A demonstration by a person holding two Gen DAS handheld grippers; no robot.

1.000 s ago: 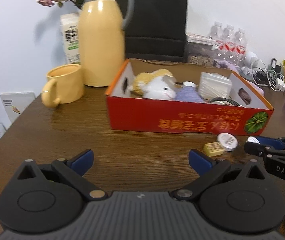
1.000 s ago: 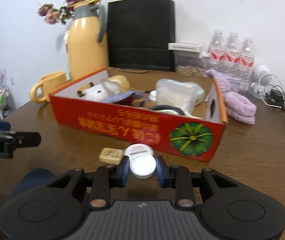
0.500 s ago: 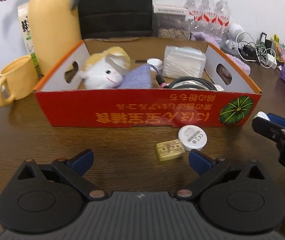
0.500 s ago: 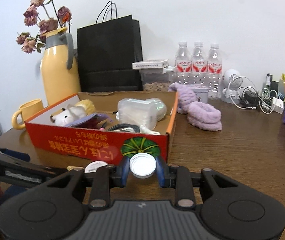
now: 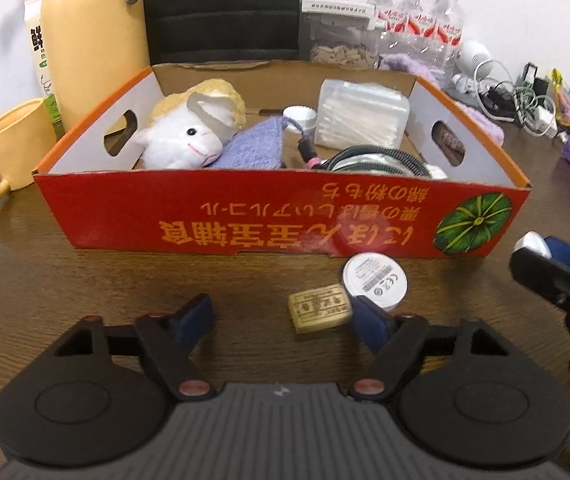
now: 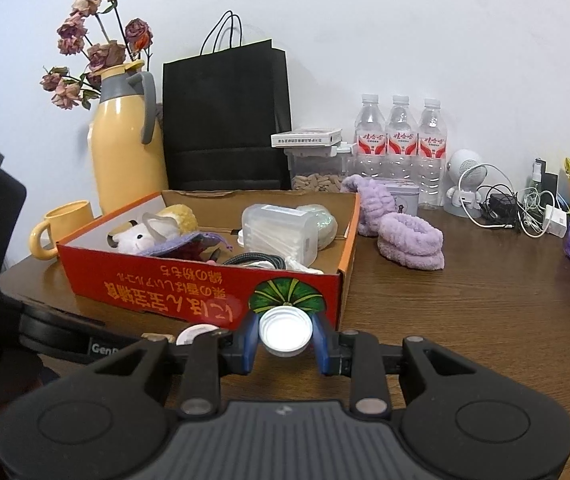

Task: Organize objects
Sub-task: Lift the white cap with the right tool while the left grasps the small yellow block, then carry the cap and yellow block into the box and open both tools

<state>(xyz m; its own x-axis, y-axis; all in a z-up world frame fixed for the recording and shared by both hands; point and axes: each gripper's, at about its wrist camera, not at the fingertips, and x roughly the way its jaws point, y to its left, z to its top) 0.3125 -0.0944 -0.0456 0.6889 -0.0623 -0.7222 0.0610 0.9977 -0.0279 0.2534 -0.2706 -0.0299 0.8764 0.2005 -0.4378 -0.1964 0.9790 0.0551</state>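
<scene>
On the dark brown wooden desk (image 5: pixel 85 280) in front of you sits the shallow red cardboard box (image 5: pixel 245 220) with yellow lettering and a green pumpkin picture, its near wall facing both cameras. Inside it lie a white plush sheep (image 5: pixel 189 132) with a straw-coloured hat, a clear plastic tub of cotton swabs (image 5: pixel 361 116), a folded lilac cloth (image 5: pixel 253 148) and a coiled black cable (image 5: pixel 377 156).

Your left claw (image 5: pixel 285 312) hangs above the desk just short of the box; its jaws have just been closing and now stand apart, pressing on nothing. A small cream rectangular block (image 5: pixel 319 312) with stamped markings lies flat between them, close against the right-hand finger, and a round white labelled tin (image 5: pixel 375 282) rests on the desk just beyond that finger, beside the block.

Your right claw (image 6: pixel 285 338) is clamped on a small white ribbed bottle cap (image 6: pixel 285 330), held above the desk in front of the box's pumpkin corner.
</scene>
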